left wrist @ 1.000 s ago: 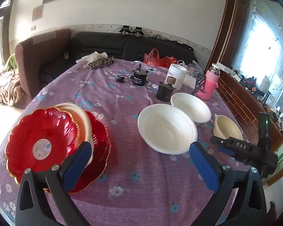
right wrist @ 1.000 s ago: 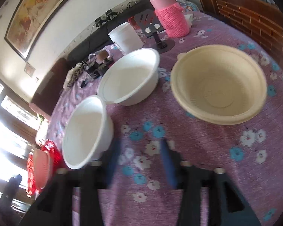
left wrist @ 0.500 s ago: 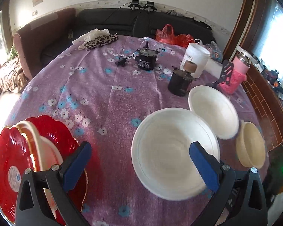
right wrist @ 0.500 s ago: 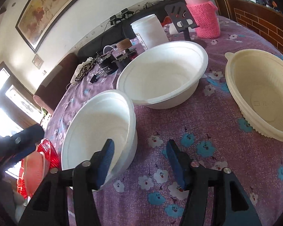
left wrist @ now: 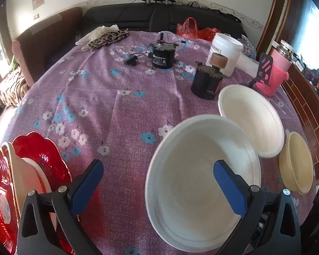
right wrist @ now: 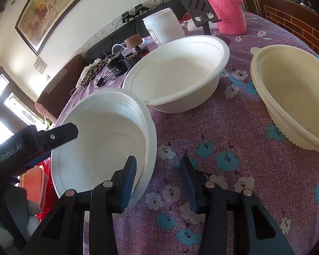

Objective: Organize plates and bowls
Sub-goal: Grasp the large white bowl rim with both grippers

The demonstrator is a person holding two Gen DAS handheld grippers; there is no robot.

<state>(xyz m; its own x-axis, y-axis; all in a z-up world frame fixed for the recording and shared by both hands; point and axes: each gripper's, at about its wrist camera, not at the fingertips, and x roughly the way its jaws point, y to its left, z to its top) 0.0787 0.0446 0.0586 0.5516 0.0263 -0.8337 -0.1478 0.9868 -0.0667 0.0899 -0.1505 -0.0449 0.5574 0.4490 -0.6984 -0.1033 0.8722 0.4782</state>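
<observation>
Three bowls stand in a row on the purple flowered cloth: a near white bowl [left wrist: 193, 170] [right wrist: 100, 140], a second white bowl [left wrist: 251, 123] [right wrist: 176, 72] and a cream bowl [left wrist: 297, 163] [right wrist: 293, 97]. My left gripper [left wrist: 158, 186] hangs open and wide over the near bowl's left rim, one finger above the bowl's inside, the other above the cloth; its finger [right wrist: 53, 137] shows in the right wrist view. My right gripper [right wrist: 157, 180] straddles that bowl's right rim with its jaws closing, and a gap still shows at the pads. Red plates [left wrist: 40, 159] with a cream plate [left wrist: 21, 176] between them lie at the left.
Behind the bowls stand a black jar with a cork lid [left wrist: 208, 80], a white tub [left wrist: 225, 51], a pink knitted flask [left wrist: 276, 72], a phone stand [left wrist: 263, 68] and a black device with a cable [left wrist: 162, 55]. A sofa runs behind the table. A wooden ledge is on the right.
My left gripper has swung right and down, from over the red plates to over the near white bowl. The right gripper's jaws have narrowed and now straddle that bowl's rim.
</observation>
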